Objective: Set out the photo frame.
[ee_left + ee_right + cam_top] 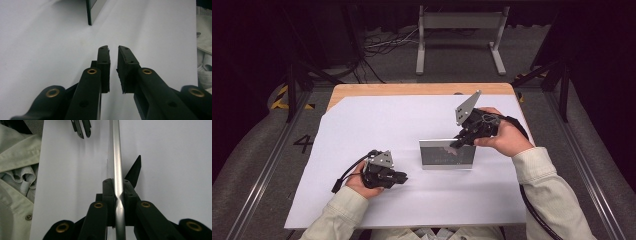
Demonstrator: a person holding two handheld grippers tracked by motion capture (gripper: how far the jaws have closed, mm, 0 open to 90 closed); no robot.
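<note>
A small silver-framed panel [447, 154] stands upright near the middle of the white sheet. My right gripper [457, 144] comes down on its top right corner and is shut on the thin silver rim [115, 150], which runs straight between its jaws. A black prop leg [135, 170] sticks out behind the frame. My left gripper [403, 176] rests low on the sheet, left of the frame and pointing toward it. Its jaws stand a narrow gap apart with nothing between them [113, 50]. The frame's near edge [89, 12] shows ahead of it.
A white sheet [362, 130] covers most of the wooden table [412, 89]. A metal stand [459, 35] and cables [382, 42] lie on the floor beyond the far edge. Pale sleeves [542, 175] come in from the near side.
</note>
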